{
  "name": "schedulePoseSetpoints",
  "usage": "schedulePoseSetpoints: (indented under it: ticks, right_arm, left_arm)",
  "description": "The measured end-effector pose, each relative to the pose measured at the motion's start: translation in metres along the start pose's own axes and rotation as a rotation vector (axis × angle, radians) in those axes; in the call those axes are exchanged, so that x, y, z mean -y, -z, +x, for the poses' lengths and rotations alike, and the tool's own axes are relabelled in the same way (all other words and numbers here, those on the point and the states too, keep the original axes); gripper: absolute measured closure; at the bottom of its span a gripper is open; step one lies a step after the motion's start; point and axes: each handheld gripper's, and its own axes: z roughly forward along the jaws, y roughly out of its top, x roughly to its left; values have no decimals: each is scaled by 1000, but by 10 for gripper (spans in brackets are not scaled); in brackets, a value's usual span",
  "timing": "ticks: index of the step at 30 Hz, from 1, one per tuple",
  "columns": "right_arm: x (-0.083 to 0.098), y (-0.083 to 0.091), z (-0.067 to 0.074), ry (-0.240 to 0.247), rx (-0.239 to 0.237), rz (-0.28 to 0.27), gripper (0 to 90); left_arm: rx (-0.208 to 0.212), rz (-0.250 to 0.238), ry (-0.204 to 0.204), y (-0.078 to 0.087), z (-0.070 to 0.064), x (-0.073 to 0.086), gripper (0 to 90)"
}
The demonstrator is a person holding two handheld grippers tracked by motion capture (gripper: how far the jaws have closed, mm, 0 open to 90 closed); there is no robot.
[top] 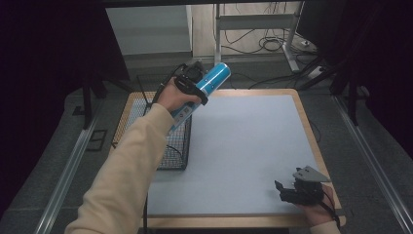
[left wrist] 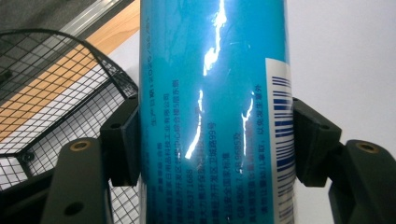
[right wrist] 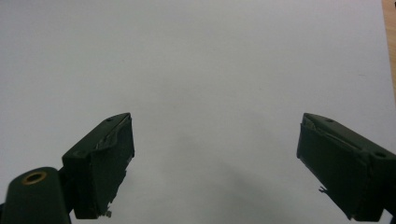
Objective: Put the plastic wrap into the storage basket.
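From above we look forward and down on the worktop (top: 243, 146); each claw camera sits close, both sharing its grey surface.

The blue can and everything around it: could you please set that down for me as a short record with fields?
blue can: tilted, raised above the table, clamped in the left tongs
wire basket: black, at the table's left edge, below the can
table: wooden, covered by a pale grey sheet
right tongs: open, nothing between them, at the near right corner
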Motion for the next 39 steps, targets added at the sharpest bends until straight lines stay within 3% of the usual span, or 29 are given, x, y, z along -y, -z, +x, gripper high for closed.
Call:
schedulePoseSetpoints:
  ticks: [23,39]
  right_arm:
    - [-1,1,1,1,1,-7,116]
    - [-1,1,1,1,7,-10,116]
  left_arm:
    - [-47,31,71,-22,39,21,312]
    - [-71,74,99,-43,56,35,312]
